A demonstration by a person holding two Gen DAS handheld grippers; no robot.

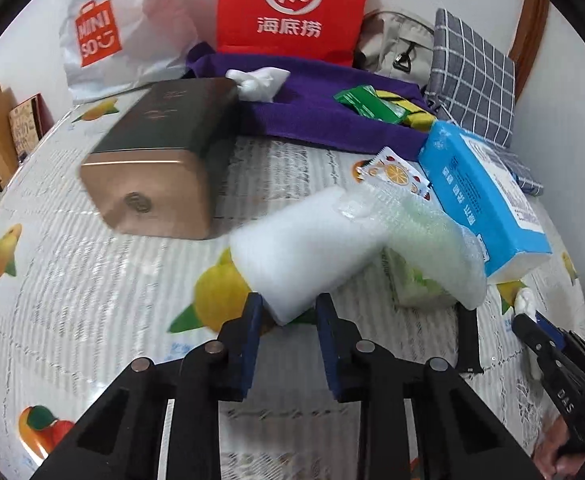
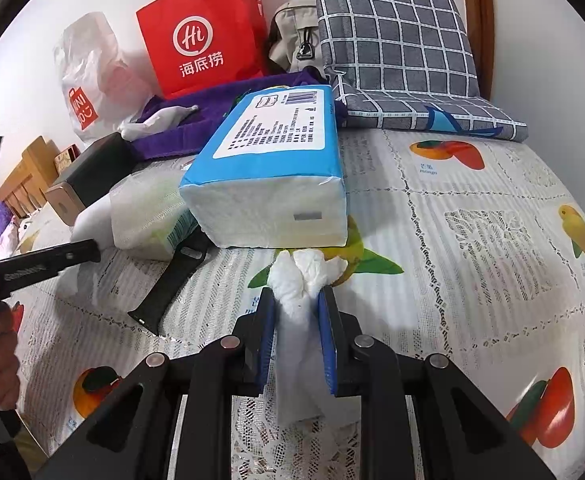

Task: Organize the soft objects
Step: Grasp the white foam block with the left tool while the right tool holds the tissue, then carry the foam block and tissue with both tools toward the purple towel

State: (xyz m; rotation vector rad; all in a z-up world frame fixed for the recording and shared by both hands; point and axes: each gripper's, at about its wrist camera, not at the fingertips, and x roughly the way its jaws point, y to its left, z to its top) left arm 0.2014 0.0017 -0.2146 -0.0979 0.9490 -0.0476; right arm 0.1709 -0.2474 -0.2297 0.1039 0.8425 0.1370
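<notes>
My left gripper (image 1: 286,312) is shut on the near corner of a white foam block (image 1: 304,248), which leans against a bubble-wrap bundle (image 1: 428,240). My right gripper (image 2: 298,300) is shut on a crumpled white tissue (image 2: 300,280) just in front of a blue tissue pack (image 2: 272,168). The tissue pack also shows in the left wrist view (image 1: 484,200). The foam block shows at the left of the right wrist view (image 2: 92,220). A purple cloth (image 1: 324,112) lies at the back with another white tissue wad (image 1: 256,80) on it.
A bronze and dark box (image 1: 160,160) lies left of the foam. A black strap (image 2: 172,284) lies on the fruit-print tablecloth (image 2: 472,240). A red paper bag (image 2: 204,32), a white Miniso bag (image 1: 104,32), a beige bag (image 2: 296,36) and checked cushions (image 2: 396,48) line the back.
</notes>
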